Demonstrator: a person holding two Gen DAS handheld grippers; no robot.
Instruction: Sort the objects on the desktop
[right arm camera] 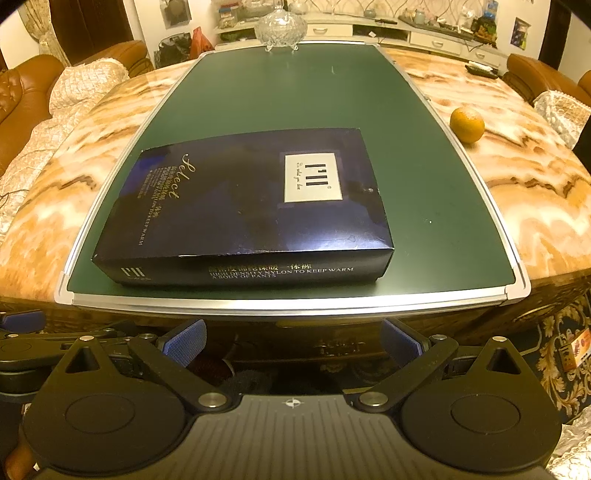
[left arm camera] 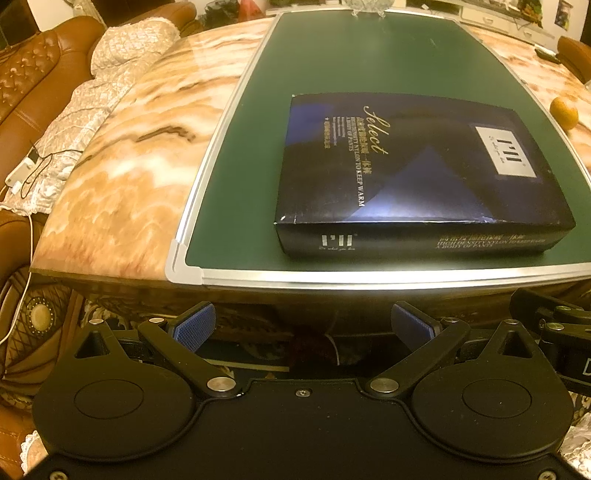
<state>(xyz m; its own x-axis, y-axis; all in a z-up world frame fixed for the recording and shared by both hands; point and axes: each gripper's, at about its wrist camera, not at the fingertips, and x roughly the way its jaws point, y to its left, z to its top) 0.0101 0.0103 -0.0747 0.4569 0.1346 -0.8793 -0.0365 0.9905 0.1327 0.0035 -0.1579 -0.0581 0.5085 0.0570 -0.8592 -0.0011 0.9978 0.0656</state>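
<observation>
A flat dark blue box [left arm camera: 417, 173] with gold "Select" lettering lies on a green board [left arm camera: 325, 62] with a silver frame, near its front edge. It also shows in the right wrist view [right arm camera: 251, 206] on the same board [right arm camera: 295, 88]. An orange [left arm camera: 564, 112] sits on the marble table right of the board, also seen in the right wrist view [right arm camera: 467, 124]. My left gripper [left arm camera: 303, 326] is open and empty, below the table's front edge. My right gripper [right arm camera: 293, 341] is open and empty, also in front of the table.
A marble table [left arm camera: 129, 155] carries the board. A crystal bowl [right arm camera: 280, 27] stands at the board's far end. A remote [right arm camera: 480, 70] lies at the far right. Brown sofas with quilted covers [left arm camera: 48, 110] stand on the left. A patterned rug [right arm camera: 565, 350] covers the floor.
</observation>
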